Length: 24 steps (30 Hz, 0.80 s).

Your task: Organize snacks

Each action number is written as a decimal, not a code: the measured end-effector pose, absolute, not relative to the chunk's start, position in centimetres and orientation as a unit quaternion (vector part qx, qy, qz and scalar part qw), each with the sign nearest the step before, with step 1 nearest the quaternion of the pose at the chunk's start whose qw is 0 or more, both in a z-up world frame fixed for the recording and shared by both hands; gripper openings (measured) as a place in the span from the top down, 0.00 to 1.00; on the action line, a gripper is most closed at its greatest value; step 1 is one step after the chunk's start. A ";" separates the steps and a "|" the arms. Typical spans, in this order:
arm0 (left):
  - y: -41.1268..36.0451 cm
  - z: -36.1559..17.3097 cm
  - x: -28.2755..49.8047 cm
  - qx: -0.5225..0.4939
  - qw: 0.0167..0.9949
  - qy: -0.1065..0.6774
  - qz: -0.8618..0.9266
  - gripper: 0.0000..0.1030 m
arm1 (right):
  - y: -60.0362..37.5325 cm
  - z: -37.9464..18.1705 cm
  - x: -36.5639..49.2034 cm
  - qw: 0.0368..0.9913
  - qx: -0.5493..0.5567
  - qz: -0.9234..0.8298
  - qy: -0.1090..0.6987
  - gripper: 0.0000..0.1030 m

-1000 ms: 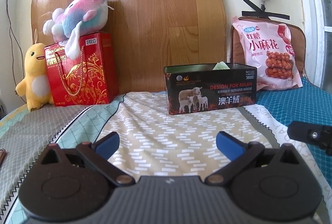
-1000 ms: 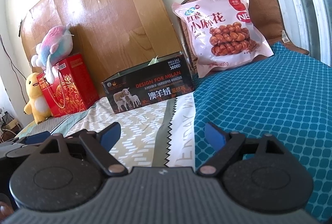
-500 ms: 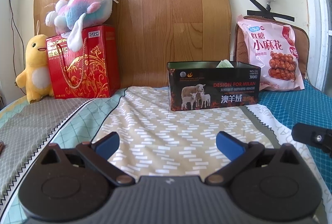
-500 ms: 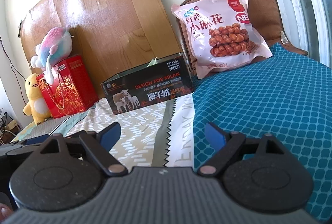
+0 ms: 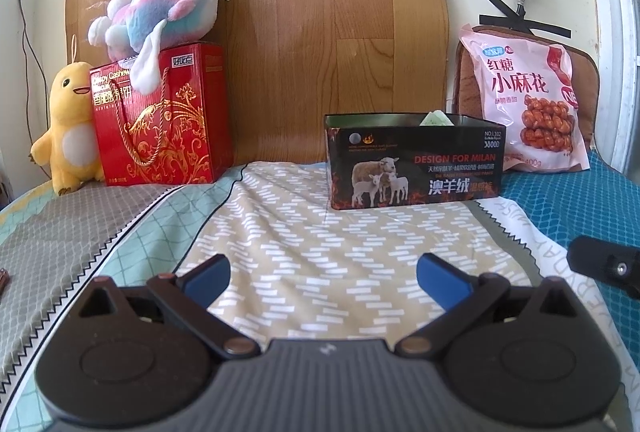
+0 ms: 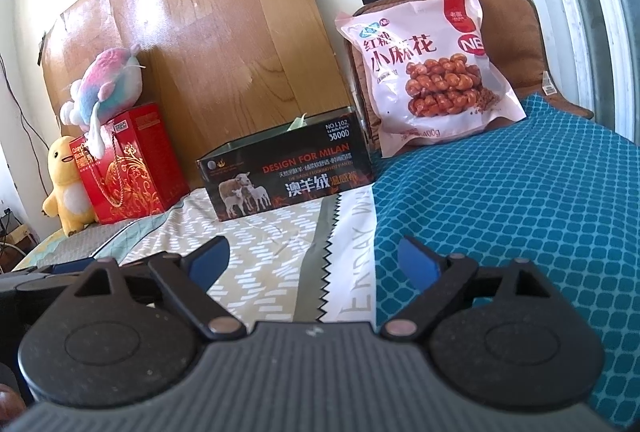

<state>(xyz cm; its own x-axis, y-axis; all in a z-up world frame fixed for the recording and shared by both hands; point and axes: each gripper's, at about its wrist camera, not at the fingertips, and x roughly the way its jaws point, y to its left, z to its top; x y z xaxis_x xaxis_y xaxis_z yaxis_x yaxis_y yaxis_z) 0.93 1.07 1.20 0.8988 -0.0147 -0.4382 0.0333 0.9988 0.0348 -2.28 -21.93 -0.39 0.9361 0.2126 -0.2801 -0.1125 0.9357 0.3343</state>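
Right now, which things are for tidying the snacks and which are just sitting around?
For the job: pink snack bag, black tin box, red cashew box.

Just sitting around: yellow duck toy, pink-and-blue plush, brown cushion.

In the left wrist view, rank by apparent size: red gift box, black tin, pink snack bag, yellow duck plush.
1. Black tin and red gift box: too alike to separate
2. Pink snack bag
3. Yellow duck plush
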 end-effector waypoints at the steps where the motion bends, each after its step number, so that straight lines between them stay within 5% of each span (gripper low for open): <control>1: 1.1 1.2 0.9 0.020 0.974 0.225 -0.012 0.00 | -21.9 -0.4 -2.3 0.971 0.159 0.084 0.158 0.09; 24: 0.9 1.3 0.7 0.024 0.975 0.219 -0.024 0.00 | -21.9 -0.4 -2.4 0.969 0.166 0.089 0.162 0.09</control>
